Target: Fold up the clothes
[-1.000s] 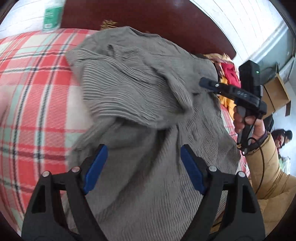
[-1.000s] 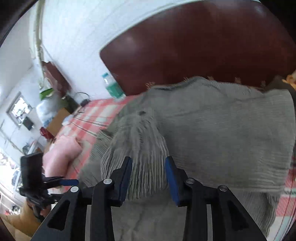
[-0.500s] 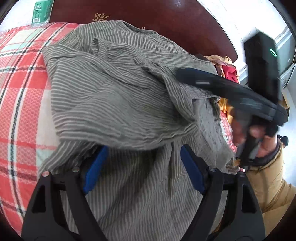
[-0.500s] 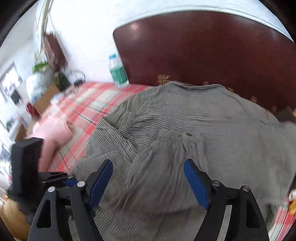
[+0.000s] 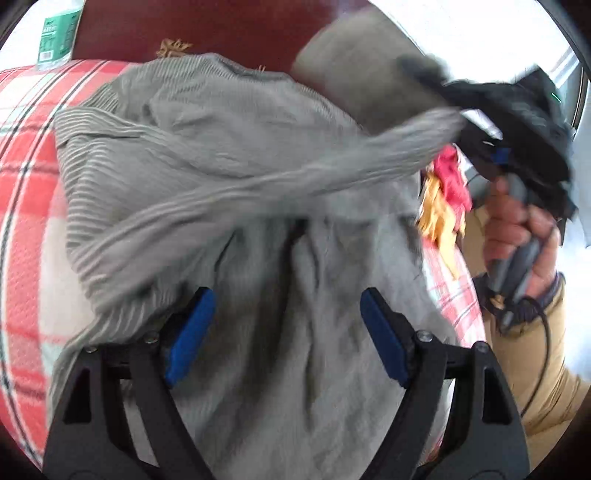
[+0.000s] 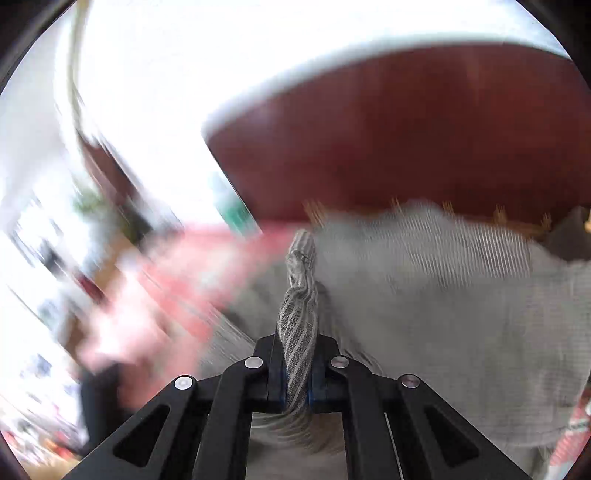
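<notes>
Bottle (image 5: 57, 35) stood at far left of the headboard (image 5: 221, 29). Grey striped shirt (image 5: 207, 155) lay crumpled on the plaid bedcover (image 5: 26, 184) below the headboard. Left gripper (image 5: 284, 332) hung wide over the shirt, holding nothing. Right gripper (image 6: 297, 376), right of the headboard, was clamped on a bunched sleeve (image 6: 299, 317). Advice: draw the sleeve taut and level; pin the body with the free gripper.

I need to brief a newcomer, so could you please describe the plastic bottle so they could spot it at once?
Start at the dark red-brown headboard behind the plaid bed cover. At its left end, by the white wall, stands the bottle; its green label sets it apart from everything nearby.
</notes>
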Demonstrator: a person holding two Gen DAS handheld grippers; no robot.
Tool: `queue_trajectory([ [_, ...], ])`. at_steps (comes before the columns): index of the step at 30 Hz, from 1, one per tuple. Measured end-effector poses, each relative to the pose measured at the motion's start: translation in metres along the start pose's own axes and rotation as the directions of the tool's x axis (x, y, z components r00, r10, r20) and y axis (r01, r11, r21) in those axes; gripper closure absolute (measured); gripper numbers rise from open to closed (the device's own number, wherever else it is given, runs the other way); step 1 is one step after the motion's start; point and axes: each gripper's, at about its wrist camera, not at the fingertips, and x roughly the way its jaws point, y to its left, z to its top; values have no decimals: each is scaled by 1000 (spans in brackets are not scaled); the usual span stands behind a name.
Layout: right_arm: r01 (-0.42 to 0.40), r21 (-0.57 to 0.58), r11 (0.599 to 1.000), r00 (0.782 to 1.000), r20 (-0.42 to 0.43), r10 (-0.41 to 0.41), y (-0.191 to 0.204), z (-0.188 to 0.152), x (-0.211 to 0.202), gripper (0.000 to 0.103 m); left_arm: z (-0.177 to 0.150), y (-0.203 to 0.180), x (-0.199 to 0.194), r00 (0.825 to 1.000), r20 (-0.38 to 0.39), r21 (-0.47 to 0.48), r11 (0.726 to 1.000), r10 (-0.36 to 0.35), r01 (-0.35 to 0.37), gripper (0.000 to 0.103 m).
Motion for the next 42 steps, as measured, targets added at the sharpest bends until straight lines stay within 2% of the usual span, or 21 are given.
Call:
queue_trajectory([
  [2,-46,-9,999,993,111,47,4,8,-26,97,8,1,1,1000,29,-15,1000,-4,4,21],
  [4,-68,-38,997,975,209,74,8,13,-50,97,16,1,2,998,59,-29,1000,-8,9,21],
  [7,-87,-85,993,961,255,106,5,2,-71,94,25,3,3,996,93,-46,999,-11,16,21],
  [10,-65,-80,995,978,193,80,-15,-25,-70,89,18,8,-1,996,91,-42,999,-12,16,21],
  [14,4,14,1000,1000,8,-4,-57,-79,-41,83,8,14,-6,996,88,-38,999,-14,17,21],
  [17,38,100,994,995,-96,-28,-81,-113,-28,66,1,19,-9,996,86,-34,999,-14,17,21],
  [19,49,161,986,989,-144,-26,-93,-132,-24,42,-3,22,-11,996,84,-32,999,-15,18,21],
  [22,-11,287,958,991,-125,49,-105,-145,-30,34,-11,27,-15,996,82,-28,999,-16,18,21],
  [25,-123,402,907,986,-52,156,-118,-145,-37,26,-14,28,-16,997,77,-31,999,-19,22,21],
  [28,-155,482,862,984,-3,179,-132,-140,-34,25,-15,26,-15,997,69,-39,999,-25,28,21],
  [30,-136,525,840,985,-23,173,-140,-135,-22,25,-14,24,-13,998,62,-40,999,-32,35,21],
  [32,-116,522,845,983,-62,173,-139,-126,-8,34,-13,20,-9,999,38,-27,999,-38,39,21],
  [33,-107,514,851,981,-84,174,-137,-121,-1,59,-13,17,-7,999,25,-20,999,-35,36,21],
  [34,-103,494,863,980,-97,173,-132,-116,3,92,-13,15,-4,999,12,-13,999,-32,32,21],
  [35,-104,461,881,981,-100,168,-125,-108,3,95,-14,12,-1,1000,0,-3,1000,-31,31,21],
  [37,-122,395,911,981,-90,171,-109,-93,0,95,-14,4,5,999,-16,22,999,-32,33,21],
  [40,-189,283,940,981,16,192,-84,-58,-24,95,-6,-12,10,1000,6,66,997,-26,25,21],
  [42,-242,220,945,969,104,224,-72,-31,-41,95,5,-21,12,999,49,93,996,-7,3,21],
])
